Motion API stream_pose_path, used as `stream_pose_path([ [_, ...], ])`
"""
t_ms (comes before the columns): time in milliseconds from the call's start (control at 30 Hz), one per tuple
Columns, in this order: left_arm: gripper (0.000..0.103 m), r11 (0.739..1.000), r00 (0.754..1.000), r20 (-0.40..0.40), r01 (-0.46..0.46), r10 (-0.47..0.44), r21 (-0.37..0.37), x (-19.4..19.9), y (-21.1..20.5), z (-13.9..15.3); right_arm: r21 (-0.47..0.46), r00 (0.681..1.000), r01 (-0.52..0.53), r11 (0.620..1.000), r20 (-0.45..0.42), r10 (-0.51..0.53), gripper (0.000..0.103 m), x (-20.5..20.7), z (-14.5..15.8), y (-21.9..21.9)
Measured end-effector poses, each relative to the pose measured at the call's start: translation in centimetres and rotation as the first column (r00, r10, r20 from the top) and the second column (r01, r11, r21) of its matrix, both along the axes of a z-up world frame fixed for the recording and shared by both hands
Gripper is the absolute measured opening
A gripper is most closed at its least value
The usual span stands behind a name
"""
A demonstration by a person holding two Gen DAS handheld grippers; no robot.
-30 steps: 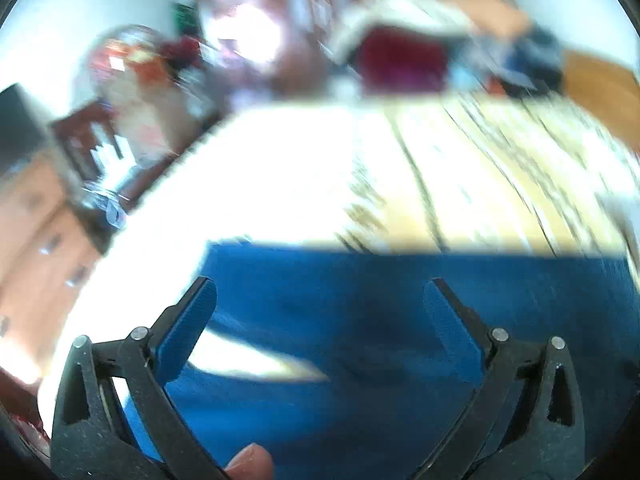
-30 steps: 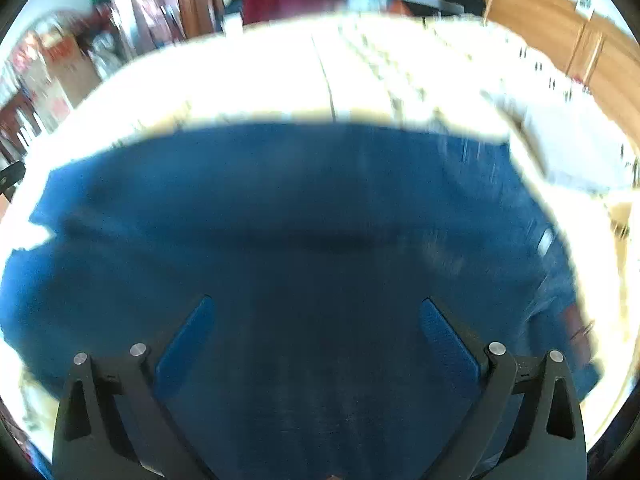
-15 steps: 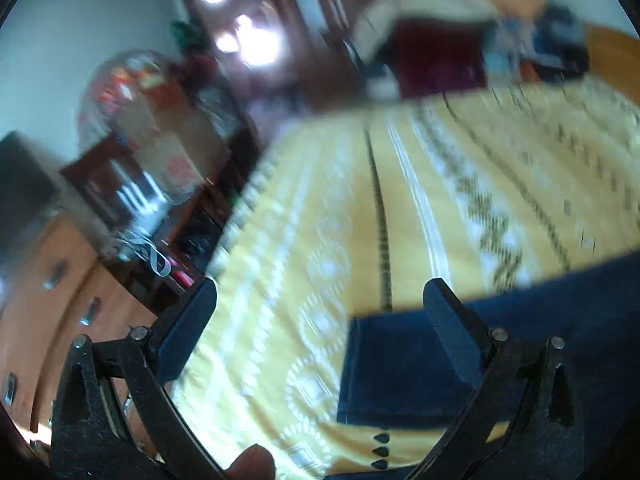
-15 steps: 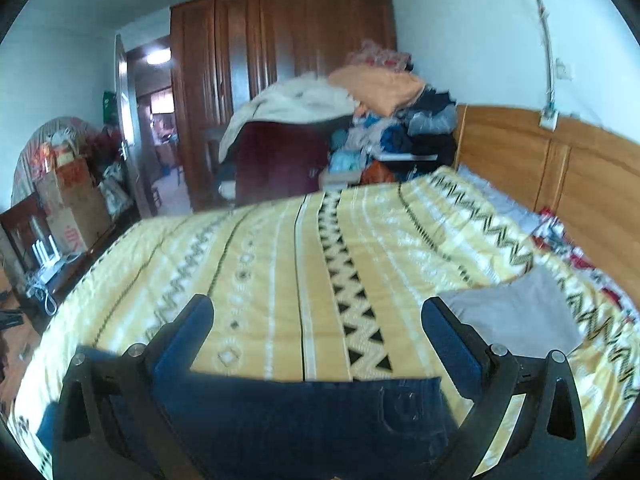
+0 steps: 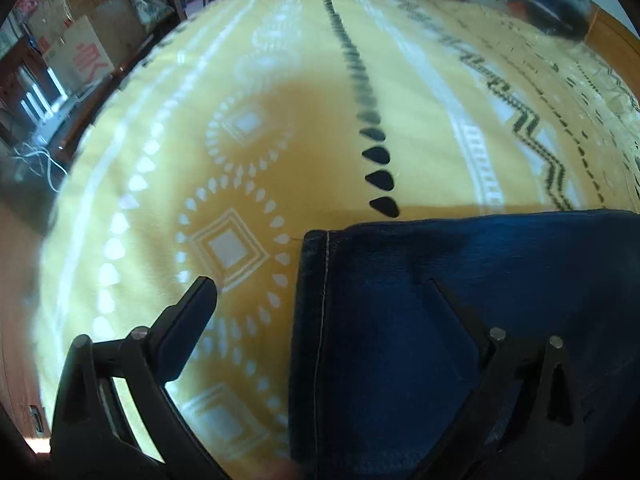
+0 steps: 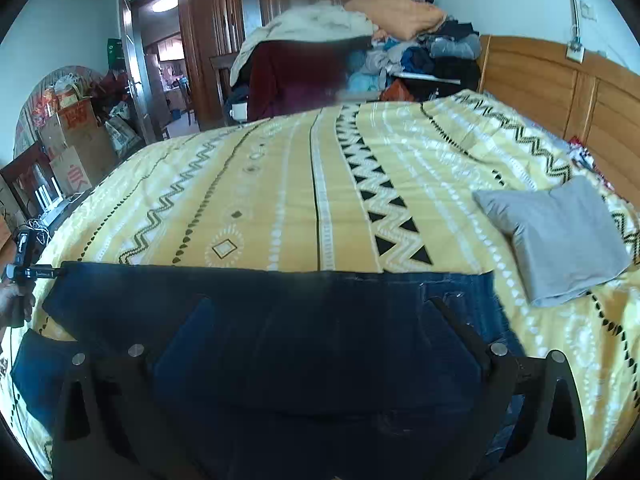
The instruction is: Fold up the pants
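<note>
Dark blue jeans [image 6: 280, 308] lie flat across the near side of a yellow patterned bedspread [image 6: 320, 200]. In the left wrist view the hemmed leg end [image 5: 316, 280] of the jeans [image 5: 480, 300] lies under my left gripper [image 5: 320, 292], which is open and empty, one finger over the bedspread [image 5: 240, 140], the other over denim. My right gripper [image 6: 320, 312] is open and empty above the jeans' middle. The left gripper [image 6: 24, 268] also shows at the far left of the right wrist view, by the leg end.
A folded grey garment [image 6: 560, 240] lies on the bed at right. A wooden headboard [image 6: 560, 88] stands behind it. A pile of clothes [image 6: 360, 40] and a wardrobe are beyond the bed. Cardboard boxes [image 6: 76, 140] and furniture stand off the left edge.
Both grippers have pulled back and lifted from close over the denim. The left one has swung to the jeans' leg end; the right now looks over the whole bed.
</note>
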State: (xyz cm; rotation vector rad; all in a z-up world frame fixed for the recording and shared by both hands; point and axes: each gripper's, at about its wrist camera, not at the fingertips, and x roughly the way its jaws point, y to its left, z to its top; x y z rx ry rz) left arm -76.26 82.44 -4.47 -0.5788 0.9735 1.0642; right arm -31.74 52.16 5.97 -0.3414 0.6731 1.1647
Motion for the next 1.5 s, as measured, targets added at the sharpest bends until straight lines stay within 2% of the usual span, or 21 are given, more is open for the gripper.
stream_pose_path([
  [133, 0.08, 1.0, 0.997, 0.082, 0.01, -0.007, -0.029, 0.3, 1.0, -0.2, -0.022, 1.0, -0.004, 1.0, -0.026, 0.004, 0.103, 0.1, -1.3, 1.6],
  [200, 0.06, 0.999, 0.993, 0.113, 0.02, -0.017, -0.028, 0.4, 1.3, -0.2, -0.028, 0.999, -0.018, 0.999, -0.028, 0.018, 0.103, -0.1, -1.8, 2.1],
  [233, 0.055, 0.999, 0.993, 0.115, 0.028, -0.025, -0.027, 0.7, 1.3, -0.1, -0.03, 0.999, -0.022, 0.999, -0.03, 0.021, 0.103, -0.1, -2.0, 2.1],
  [300, 0.038, 0.999, 0.995, 0.089, 0.041, -0.041, -0.005, 1.1, 1.3, -0.2, -0.024, 0.999, -0.023, 0.999, -0.036, 0.022, 0.103, 0.3, -1.9, 2.0],
  [333, 0.022, 0.999, 0.995, 0.083, 0.048, -0.047, -0.003, 1.4, 1.1, -0.1, -0.023, 0.999, -0.014, 1.0, -0.037, 0.013, 0.103, 0.9, -1.9, 1.7],
  [500, 0.02, 0.998, 0.995, 0.081, 0.058, -0.059, 0.015, 1.7, 1.1, 0.0, -0.039, 0.996, 0.059, 0.998, -0.06, -0.061, 0.103, 6.5, -1.7, -1.3],
  [600, 0.02, 0.999, 0.994, 0.099, 0.049, -0.051, 0.02, 1.5, 1.5, 0.0, -0.122, 0.985, 0.171, 0.978, -0.016, -0.175, 0.1, 12.6, -3.2, -3.3],
  [700, 0.02, 0.999, 0.992, 0.121, 0.033, -0.036, 0.024, 0.9, 1.3, -0.1, -0.199, 0.969, 0.241, 0.95, -0.011, -0.248, 0.085, 19.3, -5.7, -4.3],
  [733, 0.02, 0.999, 0.991, 0.129, 0.028, -0.031, 0.023, 0.7, 1.3, -0.2, -0.22, 0.966, 0.242, 0.945, -0.036, -0.256, 0.079, 21.1, -6.6, -4.2],
  [833, 0.02, 0.999, 0.99, 0.138, 0.022, -0.026, 0.028, 0.7, 1.1, -0.3, -0.288, 0.965, 0.153, 0.945, -0.164, -0.206, 0.077, 24.6, -9.3, -2.1],
  [967, 0.02, 1.0, 0.99, 0.143, 0.011, -0.015, 0.027, 0.7, 1.1, -0.4, -0.33, 0.976, 0.112, 0.937, -0.142, -0.167, 0.077, 26.3, -11.5, 2.1],
  [1200, 0.02, 0.999, 0.992, 0.122, 0.012, -0.016, 0.032, 1.0, 1.1, -0.3, -0.38, 0.975, 0.051, 0.924, -0.182, -0.129, 0.076, 28.1, -15.2, 6.6],
  [1233, 0.02, 0.999, 0.993, 0.12, 0.01, -0.014, 0.037, 1.0, 1.1, -0.2, -0.392, 0.974, 0.044, 0.919, -0.186, -0.126, 0.064, 28.2, -15.9, 6.9],
  [1267, 0.02, 0.999, 0.993, 0.119, 0.006, -0.011, 0.047, 1.1, 1.0, 0.0, -0.384, 0.973, 0.021, 0.923, -0.203, -0.107, 0.041, 28.1, -16.2, 7.1],
  [1333, 0.02, 0.997, 0.991, 0.133, -0.006, -0.004, 0.077, 0.9, 0.5, 0.8, -0.341, 0.963, -0.003, 0.94, -0.255, -0.089, 0.013, 27.9, -15.7, 6.9],
  [1400, 0.02, 0.993, 0.982, 0.187, -0.024, 0.001, 0.119, 0.2, -0.2, 2.4, -0.272, 0.968, -0.004, 0.962, -0.243, -0.065, 0.01, 27.0, -13.5, 6.2],
  [1500, 0.02, 0.978, 0.952, 0.305, -0.041, -0.024, 0.204, -1.4, -2.8, 6.5, -0.147, 0.963, -0.016, 0.989, -0.269, -0.024, 0.008, 26.3, -9.6, 3.5],
])
